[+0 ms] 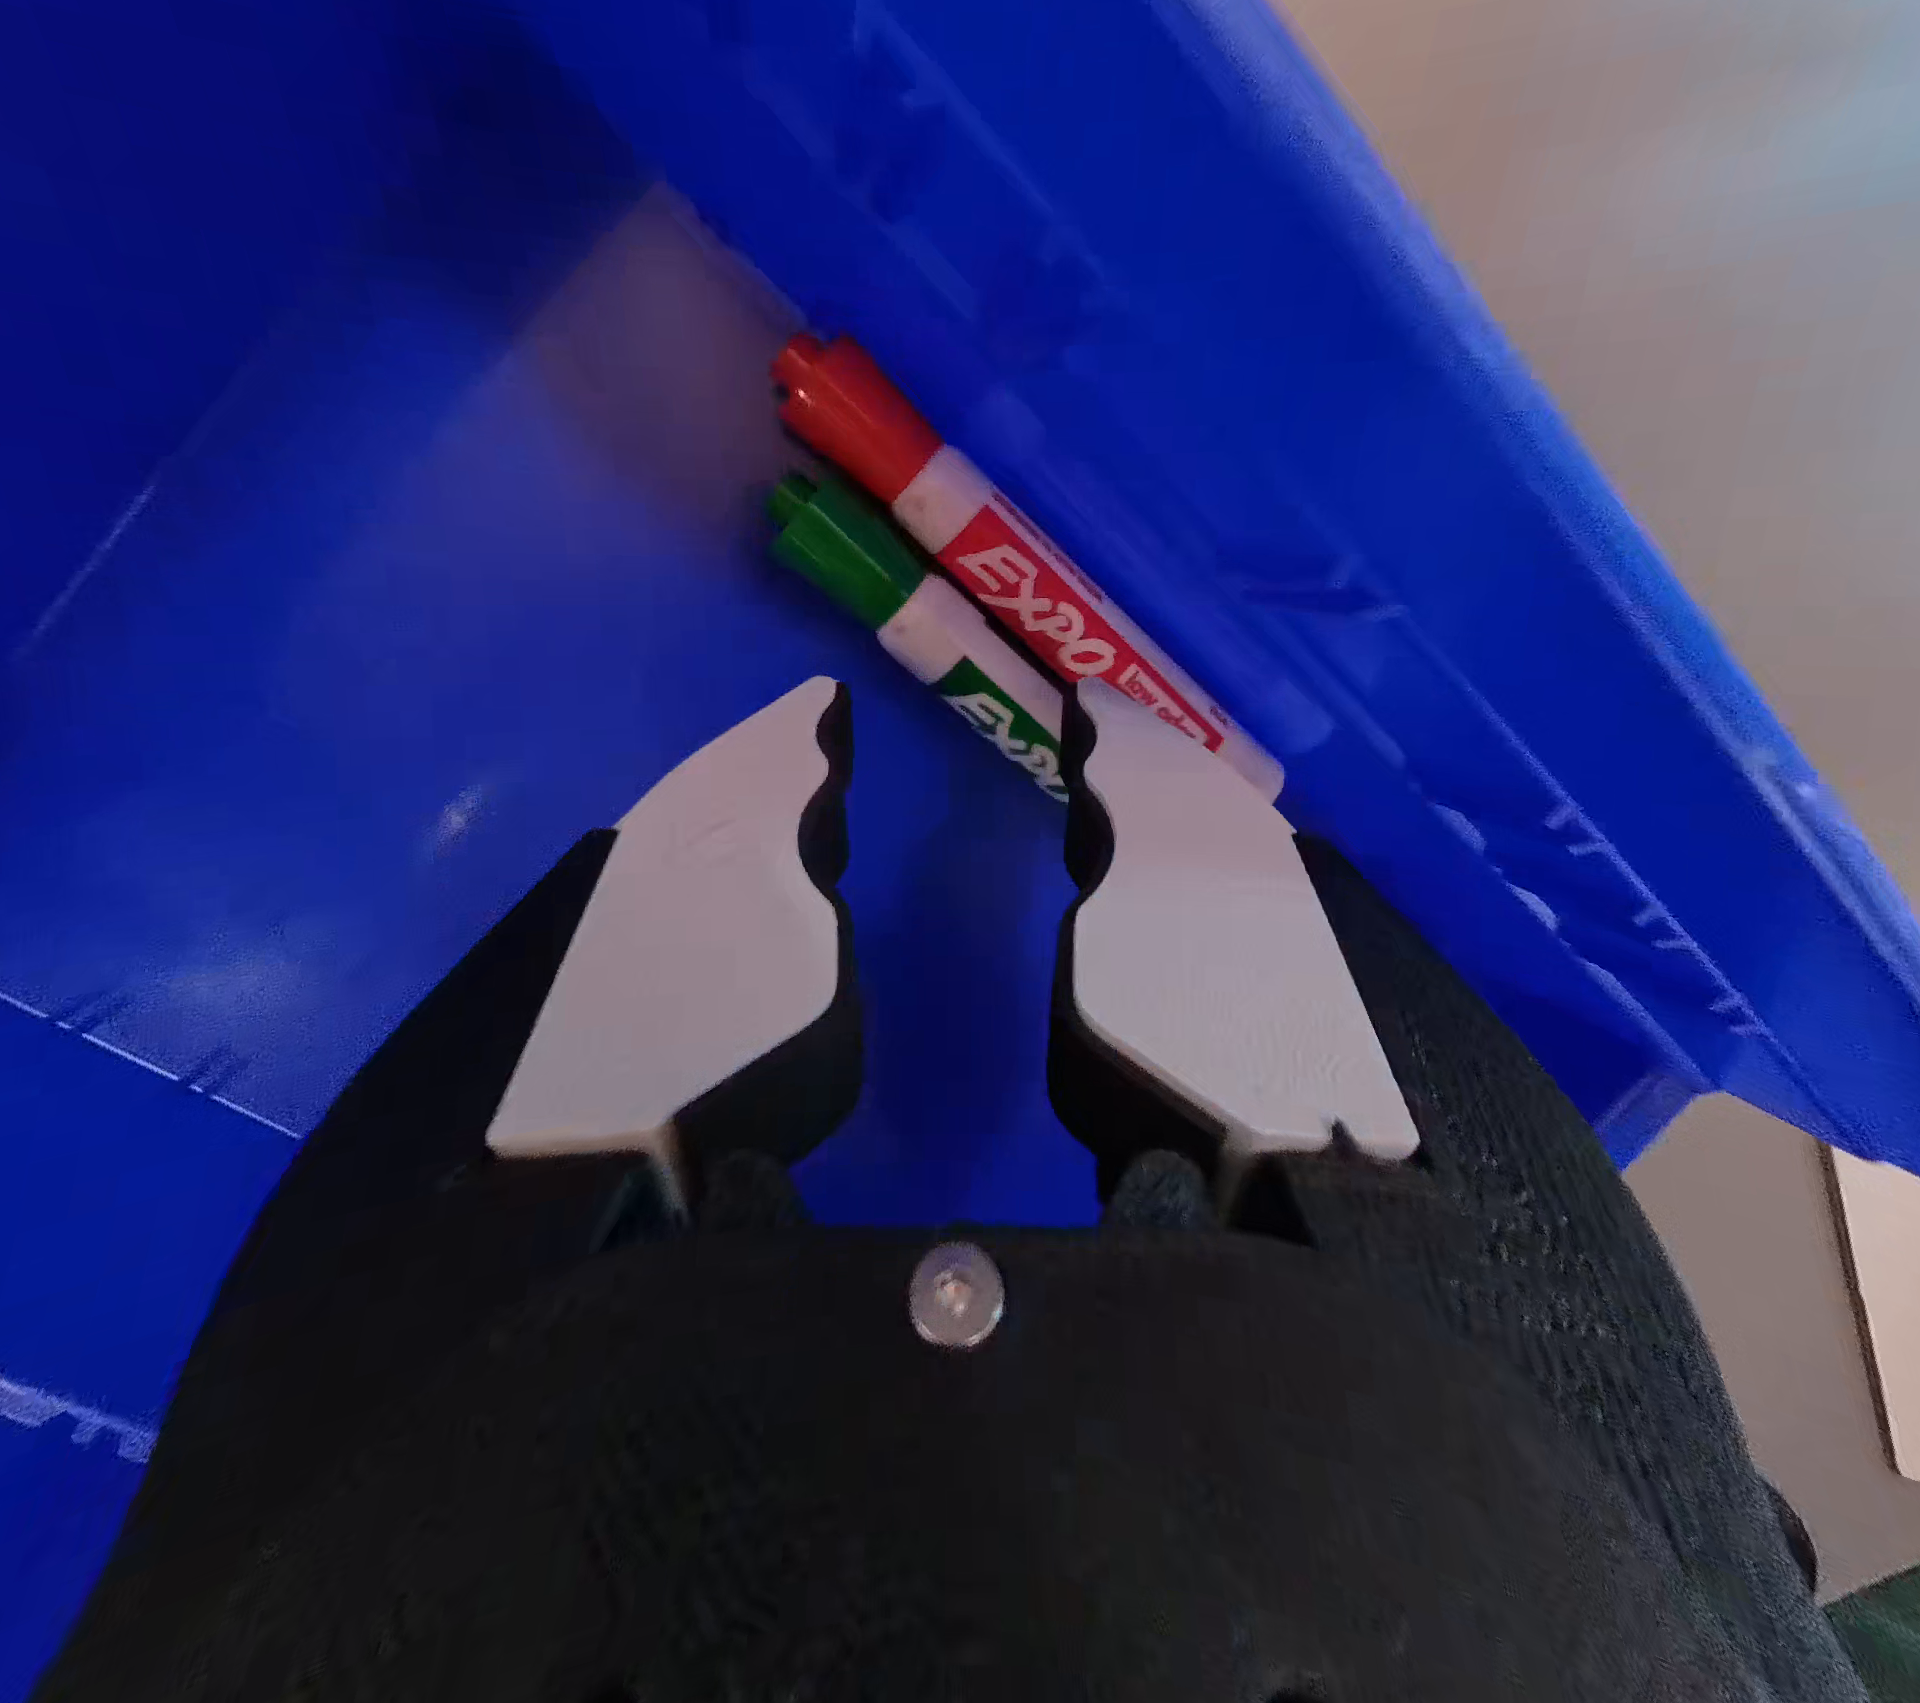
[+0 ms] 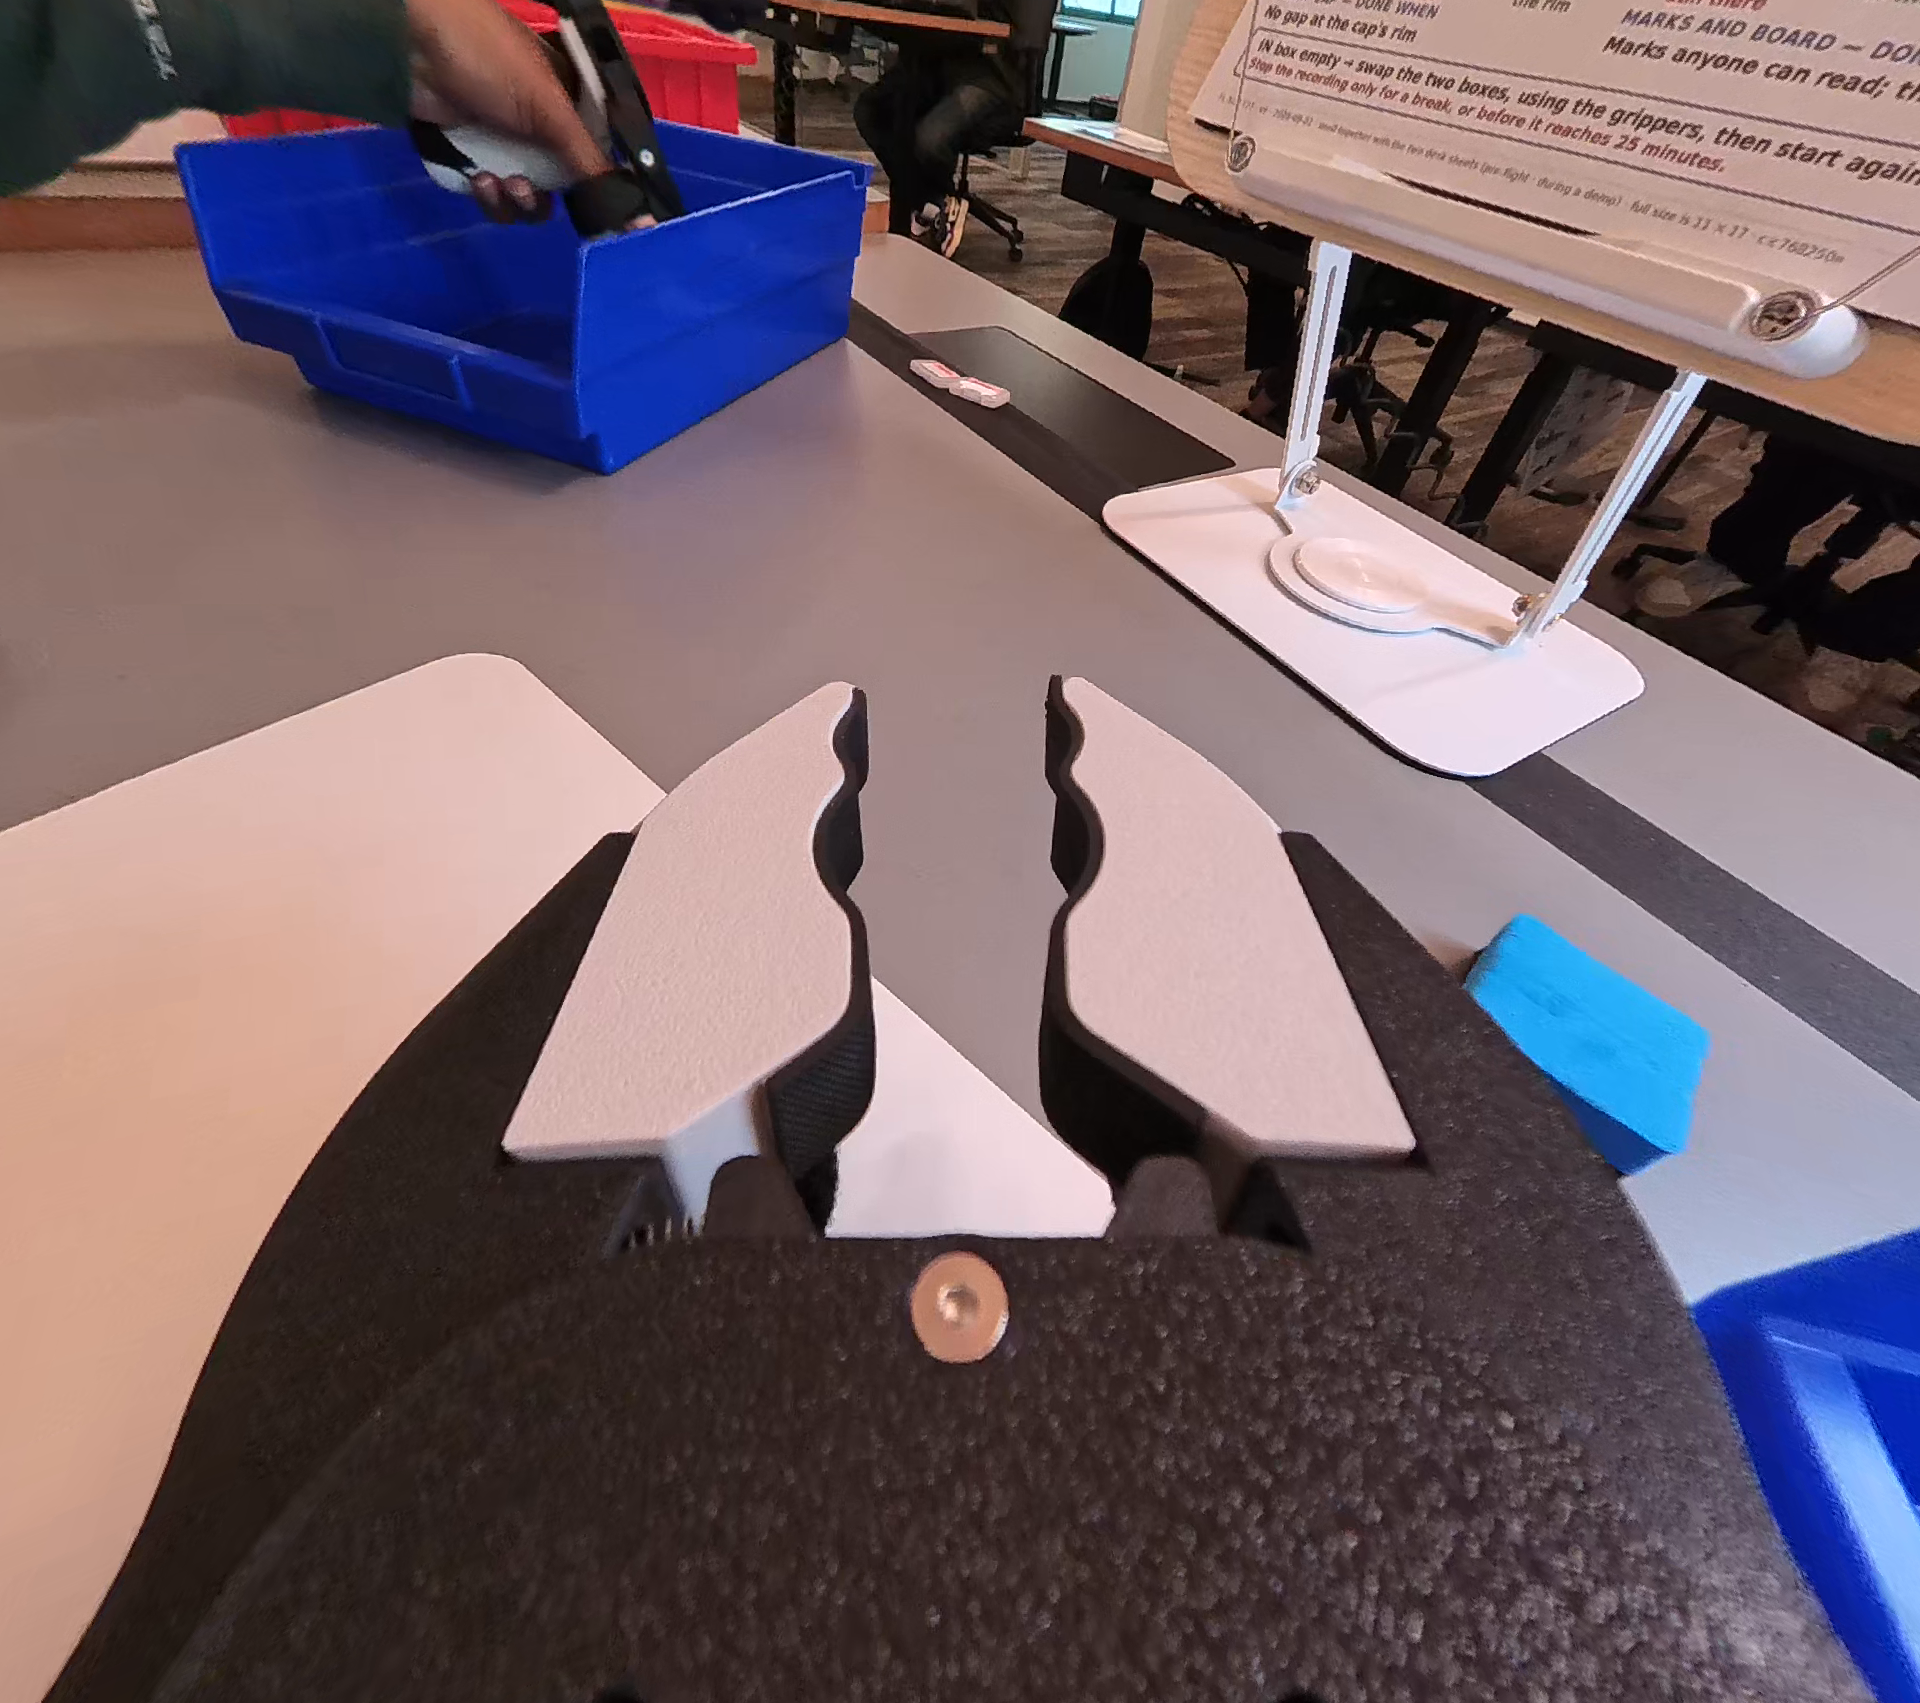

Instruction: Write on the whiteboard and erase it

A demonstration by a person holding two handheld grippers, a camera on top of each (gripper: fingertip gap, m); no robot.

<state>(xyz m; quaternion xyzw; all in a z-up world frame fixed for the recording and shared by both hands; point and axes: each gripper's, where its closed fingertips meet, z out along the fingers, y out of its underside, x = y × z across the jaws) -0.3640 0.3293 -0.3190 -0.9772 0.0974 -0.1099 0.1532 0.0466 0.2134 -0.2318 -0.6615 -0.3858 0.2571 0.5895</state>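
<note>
A big room with desks and chairs sits behind a gray table [image 2: 727, 573], where a blue bin [image 2: 540, 323] stands in the upper left of the right wrist view. The left gripper [image 1: 956, 718] is down inside that bin, open a little and holding nothing. Just past its tips, near the middle of the left wrist view, a red marker [image 1: 997, 573] and a green marker [image 1: 883, 593] lie side by side against the bin wall (the green one is nearer). To do this well, I think the claw should close on only one marker. The right gripper [image 2: 956, 718] waits open and empty over the white whiteboard [image 2: 260, 926] at lower left, with a blue eraser [image 2: 1590, 1040] at its right
</note>
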